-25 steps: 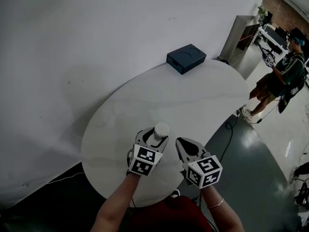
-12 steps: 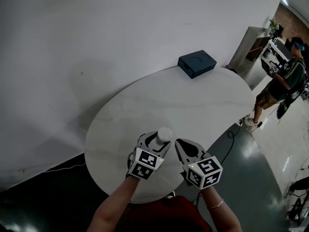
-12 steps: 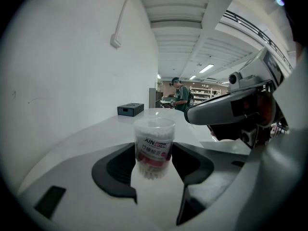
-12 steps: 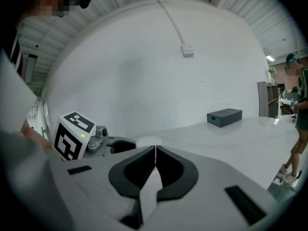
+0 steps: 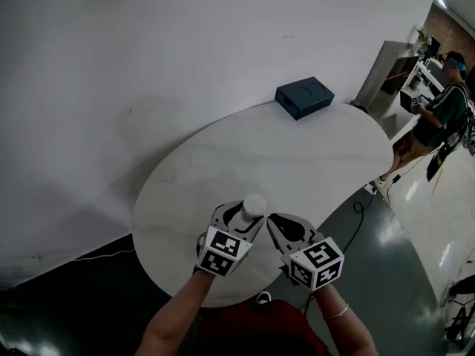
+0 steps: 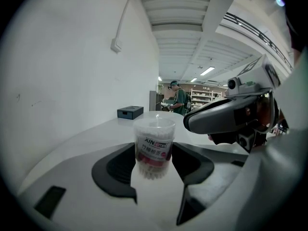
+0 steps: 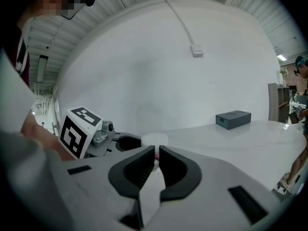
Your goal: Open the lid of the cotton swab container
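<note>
With the left claw (image 6: pixel 154 154) gripping the cotton swab container (image 6: pixel 154 139) and the right claw (image 7: pixel 157 154) pinched shut and empty just right of it, an off-centre pry at the lid (image 5: pixel 254 202) could twist the container loose.

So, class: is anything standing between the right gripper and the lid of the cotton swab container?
Nothing visible does. The right gripper, jaws together, points straight at the white lid with only open air between them. The cotton swab container stands clamped between the jaws of the left gripper, which leave the lid uncovered.

Clear, lidded cotton swab container (image 6: pixel 154 146) stands upright.
</note>
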{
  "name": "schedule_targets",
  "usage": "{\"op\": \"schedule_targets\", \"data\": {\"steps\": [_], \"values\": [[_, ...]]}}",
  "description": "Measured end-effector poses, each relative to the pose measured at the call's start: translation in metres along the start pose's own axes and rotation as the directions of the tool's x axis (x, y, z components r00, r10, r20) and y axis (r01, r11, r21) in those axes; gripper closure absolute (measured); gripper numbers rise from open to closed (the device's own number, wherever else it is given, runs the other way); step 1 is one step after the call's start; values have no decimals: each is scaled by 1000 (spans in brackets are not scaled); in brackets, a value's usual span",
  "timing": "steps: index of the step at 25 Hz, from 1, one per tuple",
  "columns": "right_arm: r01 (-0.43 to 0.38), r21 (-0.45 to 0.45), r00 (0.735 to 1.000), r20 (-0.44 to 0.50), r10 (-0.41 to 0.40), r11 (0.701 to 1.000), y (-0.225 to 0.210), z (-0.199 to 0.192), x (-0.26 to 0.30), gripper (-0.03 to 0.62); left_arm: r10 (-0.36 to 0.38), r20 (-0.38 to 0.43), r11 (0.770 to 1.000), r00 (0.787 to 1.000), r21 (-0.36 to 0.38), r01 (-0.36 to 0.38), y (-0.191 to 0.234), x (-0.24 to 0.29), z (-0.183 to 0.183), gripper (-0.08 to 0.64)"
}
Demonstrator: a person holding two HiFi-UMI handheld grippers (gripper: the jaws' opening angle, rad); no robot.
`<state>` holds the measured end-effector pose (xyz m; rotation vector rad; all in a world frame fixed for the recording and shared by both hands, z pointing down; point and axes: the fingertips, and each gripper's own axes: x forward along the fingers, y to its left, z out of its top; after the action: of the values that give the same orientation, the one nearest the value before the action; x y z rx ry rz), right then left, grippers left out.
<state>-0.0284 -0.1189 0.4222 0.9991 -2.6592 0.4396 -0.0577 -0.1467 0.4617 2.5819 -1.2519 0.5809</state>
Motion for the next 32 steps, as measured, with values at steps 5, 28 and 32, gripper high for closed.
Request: {"op": "schedule_targets", "data": {"steps": [5,28,32], "values": [[-31,-19,999,-24,30,999,2,-5,-8,569,-11,5,1000,1000,2,11,-14,-2,1,304],[-193,-205,966,-211,149,959,-3,-15,-41,348,-165,19,986,986,33,165,-67,-5,-1,304],[-225,-224,957,-232,173,948,-2,-13,-40,347,-180,18,983,984,43,179,-72,-4,-1,304]]}}
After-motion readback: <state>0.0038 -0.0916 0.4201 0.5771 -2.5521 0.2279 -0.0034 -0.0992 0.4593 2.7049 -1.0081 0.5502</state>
